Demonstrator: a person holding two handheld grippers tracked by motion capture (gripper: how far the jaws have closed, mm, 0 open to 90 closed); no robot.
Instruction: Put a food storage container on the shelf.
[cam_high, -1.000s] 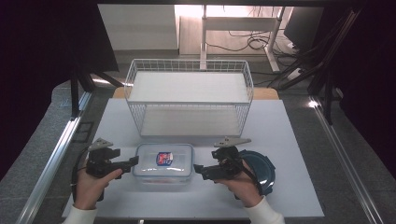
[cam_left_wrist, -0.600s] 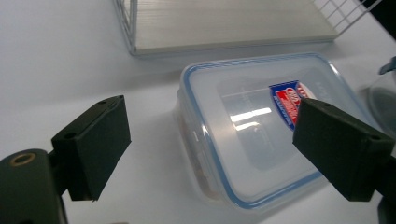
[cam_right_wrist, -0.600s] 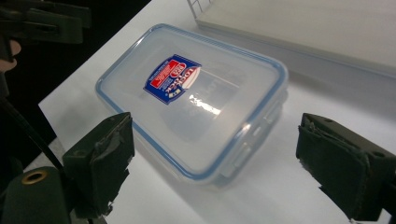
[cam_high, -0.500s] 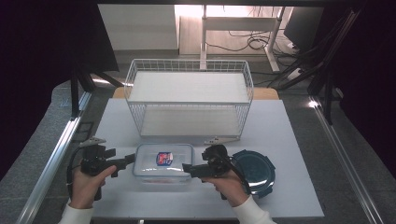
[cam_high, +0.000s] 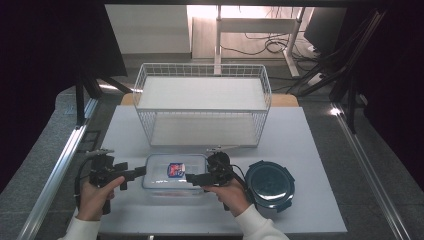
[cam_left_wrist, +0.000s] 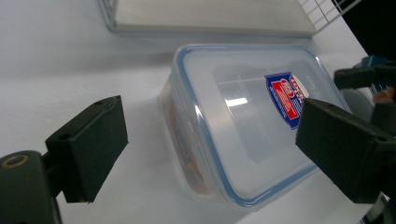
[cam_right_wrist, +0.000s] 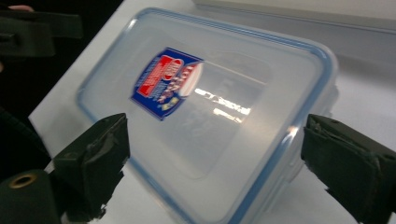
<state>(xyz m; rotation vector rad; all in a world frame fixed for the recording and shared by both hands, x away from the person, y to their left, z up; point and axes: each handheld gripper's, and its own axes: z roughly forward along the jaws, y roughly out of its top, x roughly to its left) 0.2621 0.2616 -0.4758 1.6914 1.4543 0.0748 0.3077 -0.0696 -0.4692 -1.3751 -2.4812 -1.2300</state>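
Near the front edge of the white tabletop (cam_high: 310, 150), a clear rectangular container (cam_high: 175, 174) with a blue-rimmed lid and a red-and-blue label (cam_high: 175, 170) lies flat, roughly midway between the left and right edges. The left gripper (cam_high: 135, 173), held in the person's left hand (cam_high: 95, 197), comes at the container's left end; in the left gripper view its two black jaws stand wide apart, open and holding nothing, with the container (cam_left_wrist: 247, 121) lying between and beyond them. The right gripper (cam_high: 194, 178), held in the right hand (cam_high: 231, 195), hangs over the container's right end; in the right gripper view its jaws are likewise spread open, one to each side of the lid (cam_right_wrist: 205, 107), and whether they touch it is hard to tell from this angle. Just right of that hand, a dark round lidded container (cam_high: 270, 184) sits near the front right part of the tabletop. Farther back, a white wire basket (cam_high: 202, 107) stands at the middle of the tabletop toward its far edge.
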